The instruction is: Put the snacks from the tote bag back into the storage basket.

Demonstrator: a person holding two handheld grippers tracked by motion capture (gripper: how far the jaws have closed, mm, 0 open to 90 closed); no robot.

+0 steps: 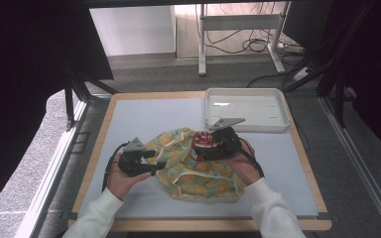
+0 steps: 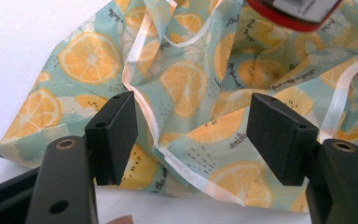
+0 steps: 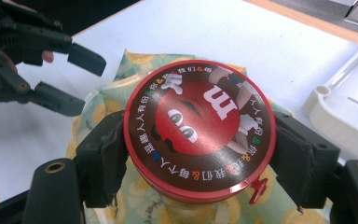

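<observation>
On the tabletop [image 1: 144,111], a crumpled drawstring bag printed with orange slices [image 1: 198,168] lies a little toward 6 o'clock of centre. A round candy tin with a red lid [image 1: 202,143] sits over the bag's 12 o'clock edge, clamped at its rim between the two jaws of the right gripper [image 1: 209,147]; in the right gripper view the tin [image 3: 200,128] shows a red cartoon face ringed with small lettering, and the jaws of that gripper [image 3: 200,158] press on it at 9 and 3 o'clock, with the bag [image 3: 121,88] beneath. The left gripper [image 1: 151,161] rests at the bag's 9 o'clock side, its jaws spread apart and empty. In the left gripper view that gripper [image 2: 191,135] straddles a fold of the bag [image 2: 186,88] and its white ribbon edging. A white tray [image 1: 278,106] stands at 1 o'clock, apart from the bag.
</observation>
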